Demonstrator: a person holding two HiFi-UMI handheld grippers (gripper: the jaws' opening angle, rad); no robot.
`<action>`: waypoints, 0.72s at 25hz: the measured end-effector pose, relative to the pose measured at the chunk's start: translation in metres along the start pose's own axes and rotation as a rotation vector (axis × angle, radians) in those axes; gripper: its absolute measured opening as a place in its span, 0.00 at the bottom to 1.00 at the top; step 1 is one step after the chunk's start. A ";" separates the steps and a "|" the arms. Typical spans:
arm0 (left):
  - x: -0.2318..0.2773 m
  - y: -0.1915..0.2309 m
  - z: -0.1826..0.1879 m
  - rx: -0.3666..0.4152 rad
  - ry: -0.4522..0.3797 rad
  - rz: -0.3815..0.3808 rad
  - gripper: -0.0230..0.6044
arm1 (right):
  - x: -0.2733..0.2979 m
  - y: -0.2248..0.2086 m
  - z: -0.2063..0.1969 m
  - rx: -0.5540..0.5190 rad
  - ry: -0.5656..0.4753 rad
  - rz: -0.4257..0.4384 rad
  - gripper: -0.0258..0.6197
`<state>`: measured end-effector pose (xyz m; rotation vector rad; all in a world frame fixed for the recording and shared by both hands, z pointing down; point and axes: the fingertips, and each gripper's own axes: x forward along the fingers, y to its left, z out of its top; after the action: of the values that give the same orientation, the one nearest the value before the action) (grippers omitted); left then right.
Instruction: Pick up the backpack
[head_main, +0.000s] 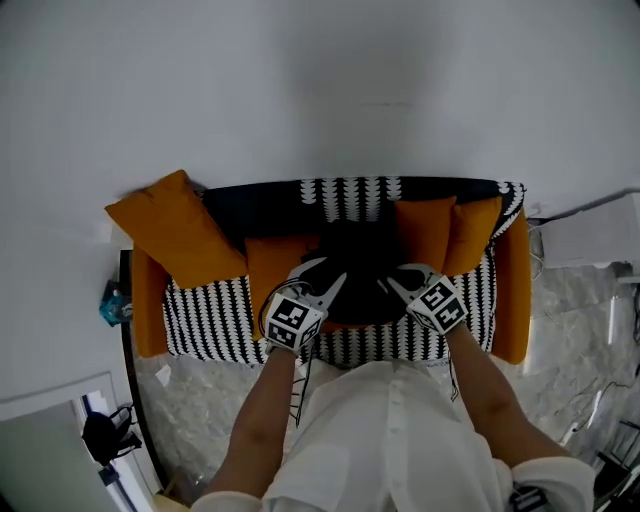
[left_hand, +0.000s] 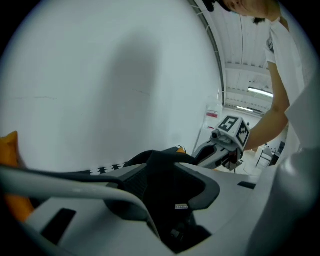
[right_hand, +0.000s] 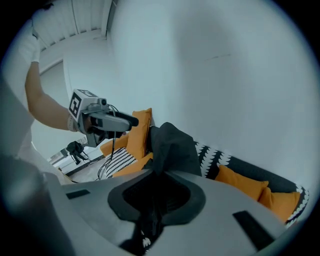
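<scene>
Behind everything, a plain white wall (head_main: 320, 80). Pushed against it, a long sofa (head_main: 215, 320) in black-and-white patterned fabric with orange arms, on a grey marbled floor (head_main: 200, 395). At the bottom edge, seen from above, a white button-front shirt (head_main: 390, 430) and two bare forearms (head_main: 262, 410) reaching toward the seat. Along the sofa back, square orange cushions (head_main: 175, 232), the largest tilted at the left end, the others leaning upright near the middle and right. In the middle of the seat, between those cushions, a black soft fabric backpack (head_main: 360, 268), slumped against the backrest. At its left edge, the grey two-jaw left gripper (head_main: 325, 272) with its marker cube, jaws standing apart, black backpack fabric lying in the gap with the pads not pressing on it. At its right edge, the matching right gripper (head_main: 395, 283), jaws nearly together and clamped on a fold of the backpack's black fabric, rising in a peak beside the orange cushions.
</scene>
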<state>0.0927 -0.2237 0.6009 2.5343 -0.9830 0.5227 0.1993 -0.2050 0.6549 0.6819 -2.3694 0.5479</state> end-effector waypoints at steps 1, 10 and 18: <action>0.002 0.000 -0.005 0.023 0.023 -0.004 0.31 | -0.002 0.005 -0.001 -0.002 -0.002 0.002 0.11; 0.027 0.005 -0.047 0.229 0.241 -0.055 0.40 | -0.016 0.034 -0.012 -0.007 -0.001 -0.001 0.11; 0.041 0.002 -0.045 0.363 0.285 -0.064 0.42 | -0.015 0.046 -0.013 -0.014 0.013 -0.008 0.11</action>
<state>0.1101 -0.2273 0.6591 2.6823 -0.7553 1.0935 0.1885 -0.1570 0.6447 0.6797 -2.3548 0.5306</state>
